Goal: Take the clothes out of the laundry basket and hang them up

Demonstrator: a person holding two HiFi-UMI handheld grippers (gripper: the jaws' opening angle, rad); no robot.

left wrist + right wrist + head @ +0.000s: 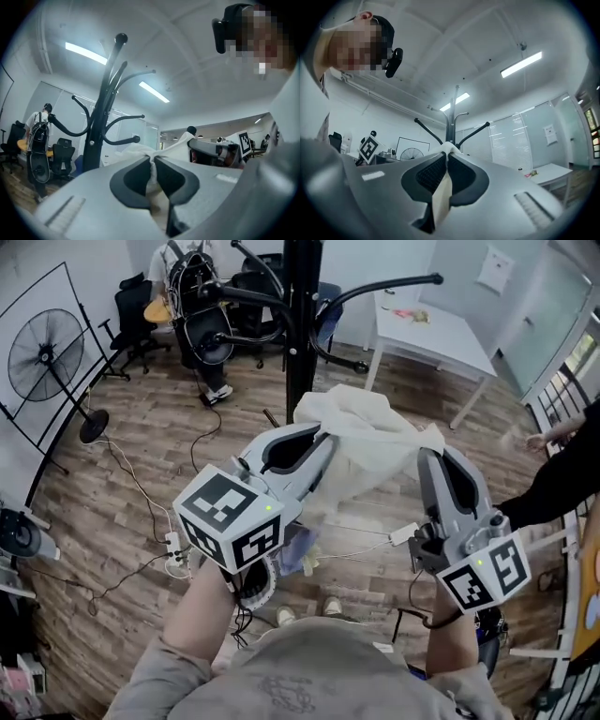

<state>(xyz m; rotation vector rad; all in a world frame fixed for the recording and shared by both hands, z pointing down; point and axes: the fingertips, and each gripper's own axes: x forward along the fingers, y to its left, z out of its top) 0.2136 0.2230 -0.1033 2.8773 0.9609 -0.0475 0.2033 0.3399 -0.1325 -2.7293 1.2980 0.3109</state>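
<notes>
A white garment (pixel 367 444) hangs stretched between my two grippers above the wooden floor, just in front of the black coat stand (pixel 300 329). My left gripper (pixel 325 441) is shut on one edge of it; in the left gripper view the cloth (pixel 151 174) is pinched between the dark pads, with the stand (pixel 99 123) to the left. My right gripper (pixel 427 458) is shut on the other edge; the right gripper view shows a strip of cloth (pixel 442 194) between its pads and the stand (pixel 451 123) straight ahead. What looks like a meshed basket rim (pixel 259 583) peeks out under the left gripper.
A white table (pixel 433 331) stands back right of the stand, office chairs (pixel 208 320) and a person back left. A floor fan (pixel 45 360) is at the left, cables and a power strip (pixel 176 555) lie on the floor. Another person's arm (pixel 555 486) reaches in from the right.
</notes>
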